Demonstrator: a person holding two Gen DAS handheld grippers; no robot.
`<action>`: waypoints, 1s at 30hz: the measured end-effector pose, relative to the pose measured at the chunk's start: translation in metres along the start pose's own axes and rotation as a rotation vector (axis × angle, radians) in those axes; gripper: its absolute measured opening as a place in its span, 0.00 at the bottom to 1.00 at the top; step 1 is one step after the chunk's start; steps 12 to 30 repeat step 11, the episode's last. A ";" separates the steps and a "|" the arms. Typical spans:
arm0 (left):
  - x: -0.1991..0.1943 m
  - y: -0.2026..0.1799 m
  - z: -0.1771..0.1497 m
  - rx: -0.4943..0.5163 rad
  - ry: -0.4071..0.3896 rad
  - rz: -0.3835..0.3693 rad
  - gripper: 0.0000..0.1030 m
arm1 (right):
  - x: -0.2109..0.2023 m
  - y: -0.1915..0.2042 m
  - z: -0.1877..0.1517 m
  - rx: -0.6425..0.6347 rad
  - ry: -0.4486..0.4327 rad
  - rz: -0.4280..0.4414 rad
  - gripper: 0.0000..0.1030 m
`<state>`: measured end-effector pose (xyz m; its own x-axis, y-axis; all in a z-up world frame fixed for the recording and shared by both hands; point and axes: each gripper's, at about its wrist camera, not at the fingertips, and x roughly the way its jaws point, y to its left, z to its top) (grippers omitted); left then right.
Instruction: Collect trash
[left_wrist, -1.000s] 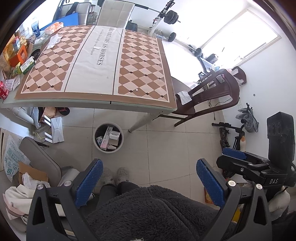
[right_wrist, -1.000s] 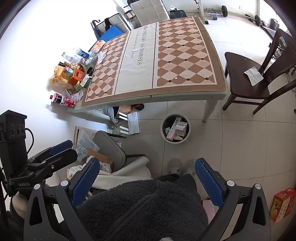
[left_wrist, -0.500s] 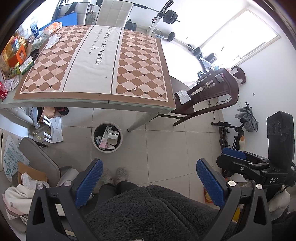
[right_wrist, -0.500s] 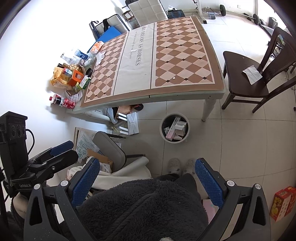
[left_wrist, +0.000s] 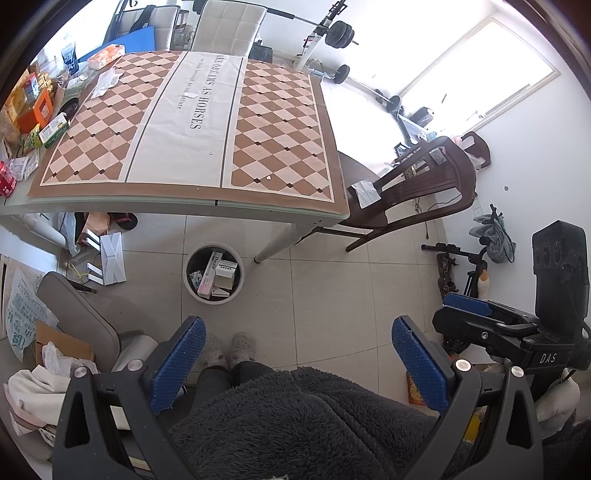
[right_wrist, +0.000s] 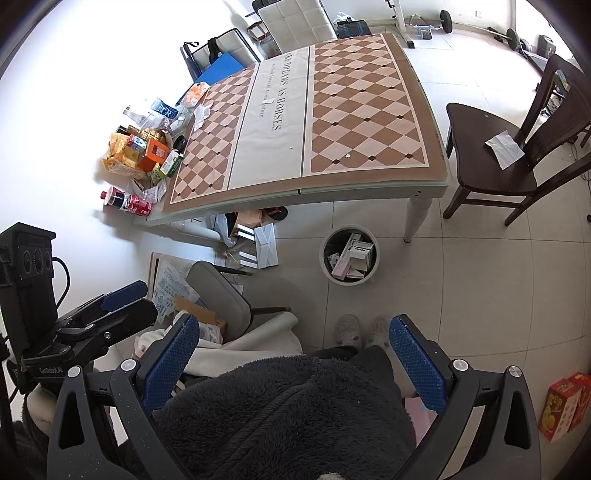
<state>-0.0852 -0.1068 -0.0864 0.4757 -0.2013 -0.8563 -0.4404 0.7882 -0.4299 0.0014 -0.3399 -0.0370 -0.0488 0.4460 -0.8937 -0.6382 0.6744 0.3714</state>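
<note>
Left gripper with blue pads (left_wrist: 295, 363) is wide open, holding nothing. Right gripper with blue pads (right_wrist: 293, 362) is wide open & empty too. Round white trash bin (right_wrist: 349, 255) sits on the floor at 12 o'clock, w/ small boxes inside, maybe medicine packs. White paper scrap (right_wrist: 505, 146) lies on the dark wooden chair (right_wrist: 480, 122) at 2 o'clock.

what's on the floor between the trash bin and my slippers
Nothing: in both wrist views only bare floor tile separates the trash bin from the slippers. The bin already holds several small boxes.
</note>
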 end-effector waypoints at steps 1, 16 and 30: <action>0.000 0.001 0.000 0.000 0.000 0.001 1.00 | 0.000 0.000 0.000 0.002 -0.001 0.001 1.00; -0.001 -0.001 -0.002 0.003 -0.003 0.000 1.00 | 0.000 0.002 -0.002 0.003 0.004 0.002 1.00; -0.001 -0.001 -0.002 0.003 -0.003 0.000 1.00 | 0.000 0.002 -0.002 0.003 0.004 0.002 1.00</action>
